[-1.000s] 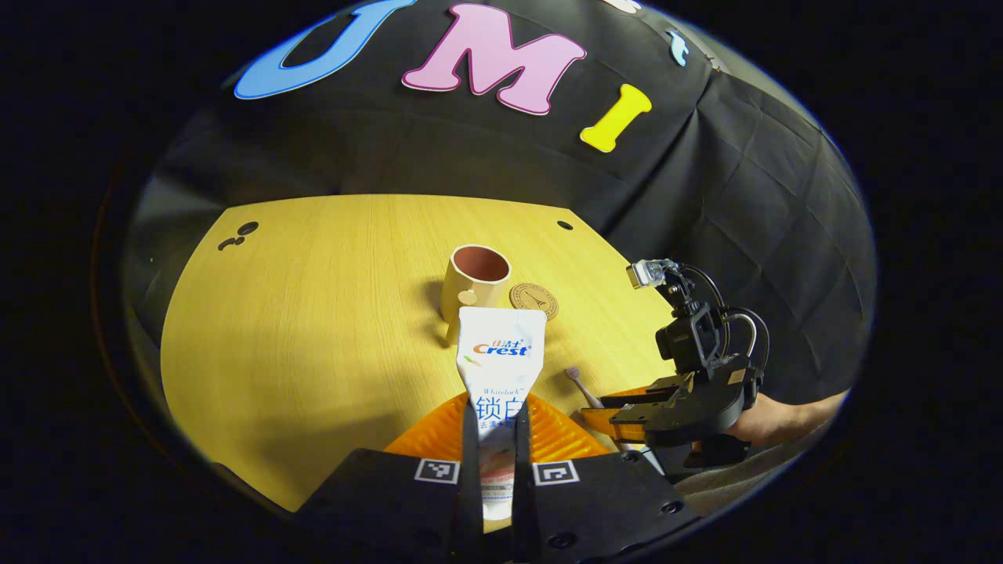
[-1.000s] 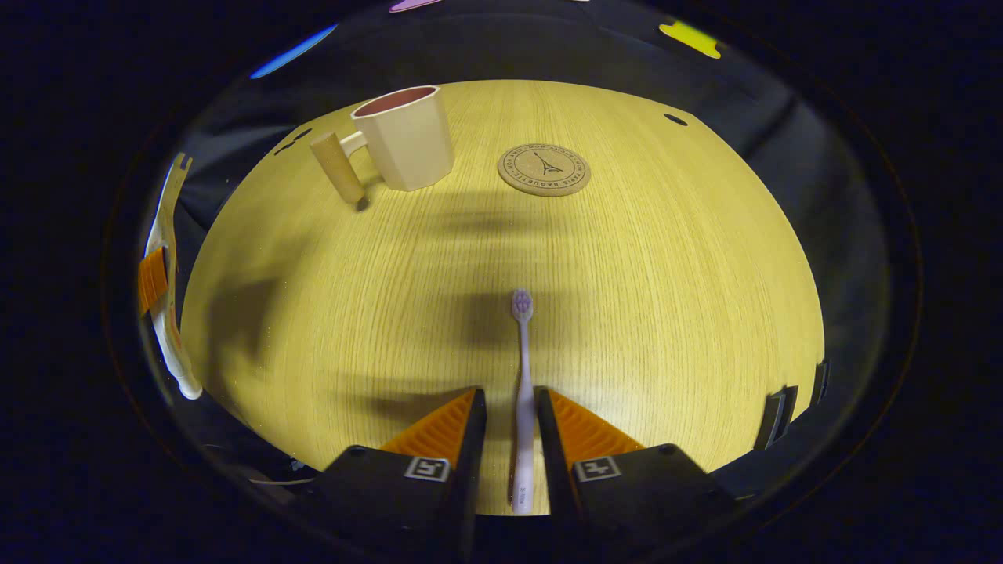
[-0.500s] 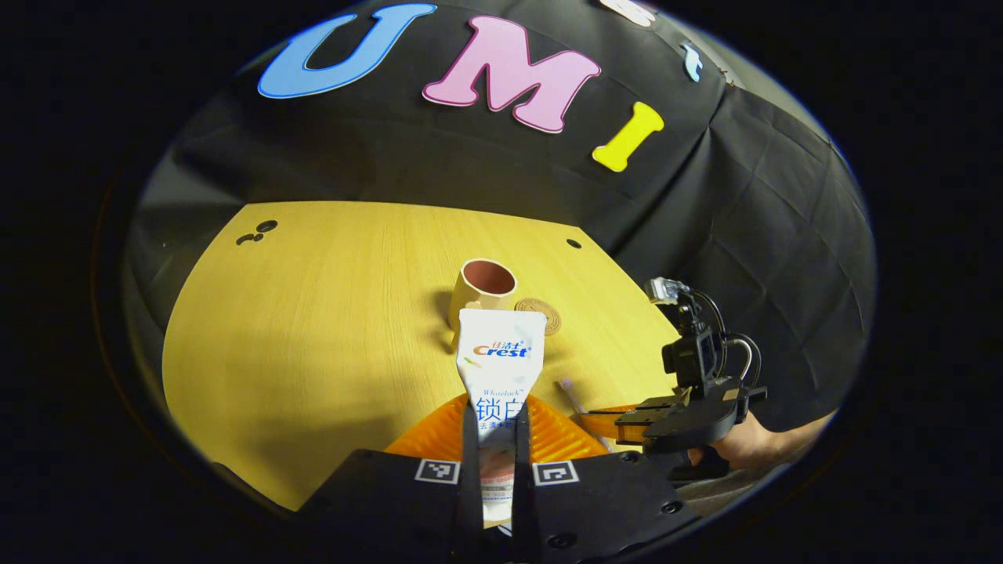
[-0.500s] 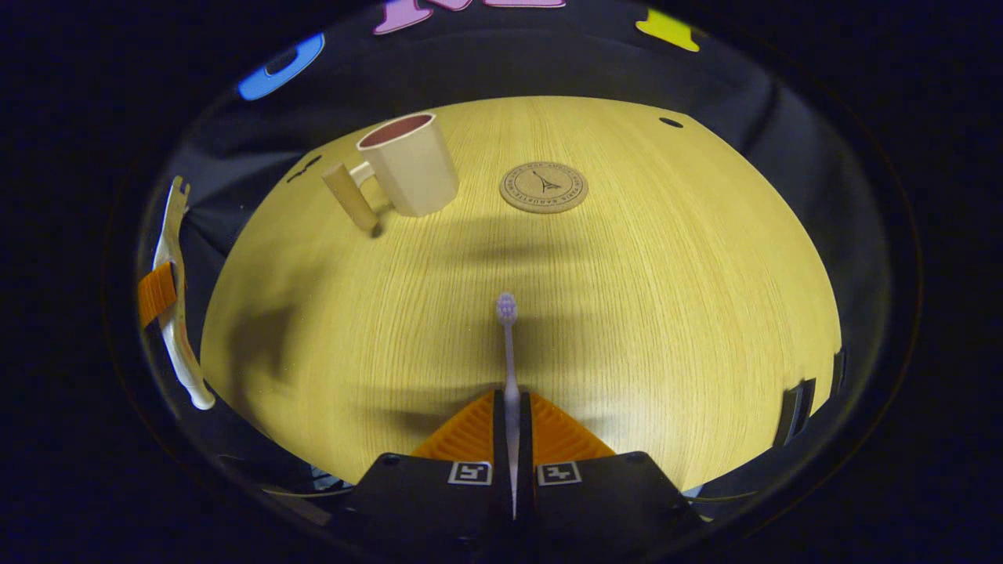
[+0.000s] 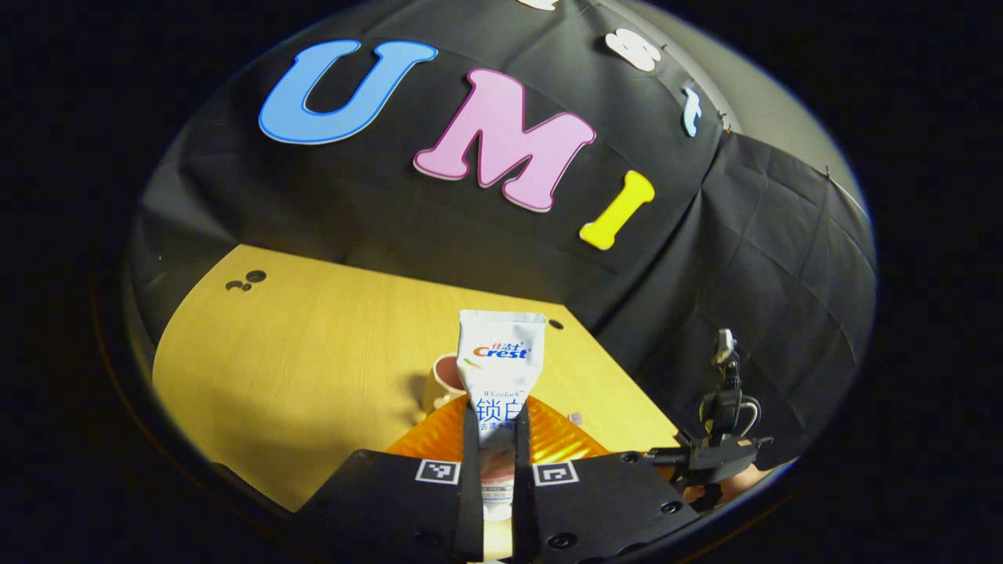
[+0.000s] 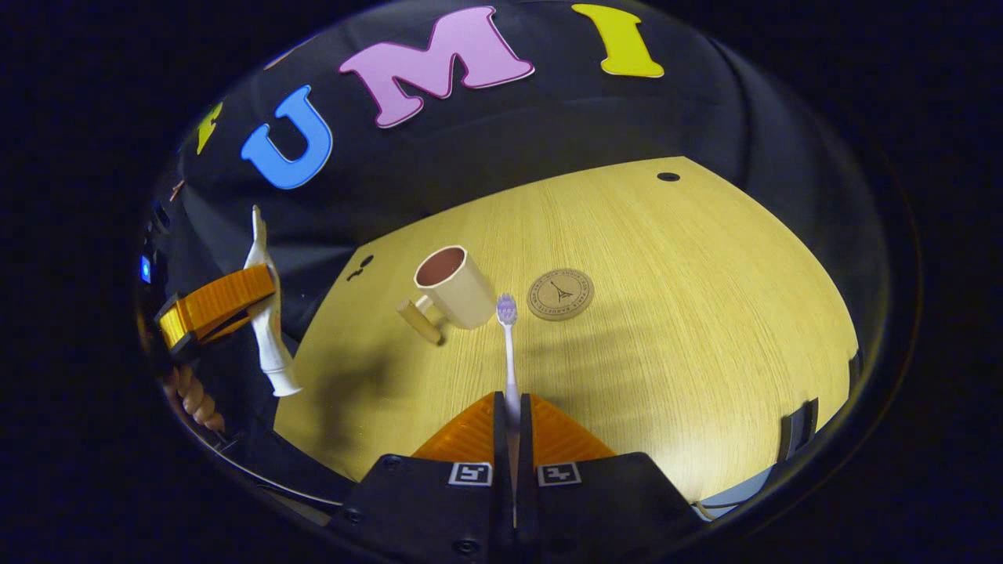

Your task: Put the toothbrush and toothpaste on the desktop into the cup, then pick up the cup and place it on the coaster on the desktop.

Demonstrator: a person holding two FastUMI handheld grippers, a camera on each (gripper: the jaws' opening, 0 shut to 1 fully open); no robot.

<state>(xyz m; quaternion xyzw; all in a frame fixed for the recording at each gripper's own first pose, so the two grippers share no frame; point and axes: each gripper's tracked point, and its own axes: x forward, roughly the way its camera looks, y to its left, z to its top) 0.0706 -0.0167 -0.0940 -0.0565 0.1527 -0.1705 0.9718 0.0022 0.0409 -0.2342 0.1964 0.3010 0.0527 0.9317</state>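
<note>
Desktop [image 6: 666,313]: pale wood; it sits lower and farther off in both views than half a second ago, so both grippers have risen from it with their loads.
Cup [image 6: 454,286]: cream, reddish inside, upright on the desktop with its handle toward the left of the right gripper view. It is empty. In the left gripper view its rim [image 5: 445,374] peeks out just behind the tube.
Left gripper [image 5: 495,439]: fingers narrow, pinching the toothpaste low on its body. Seen from the right gripper view [image 6: 223,301], it hangs in the air well to the left of the cup.
Right gripper [image 6: 508,423]: fingers almost together, clamped on the toothbrush handle. A second ago they stood apart around the brush as it lay flat; now the brush is off the wood.
Toothpaste [image 5: 499,368]: white tube, crimped end pointing away from the gripper, cap end down in the right gripper view.
Toothbrush [image 6: 508,345]: pale lilac, head forward, lined up in that view beside the cup's near side.
Coaster [image 6: 559,294]: round cork, just right of the cup, apart from it, bare.
Meaning for the task: both picks look done; dropping each item into the cup likely comes next.
Writing: the tube reads "Crest", with "Whitelock" beneath and Chinese characters partly hidden. The coaster carries a tower drawing; its ring of lettering is too small to read.
</note>
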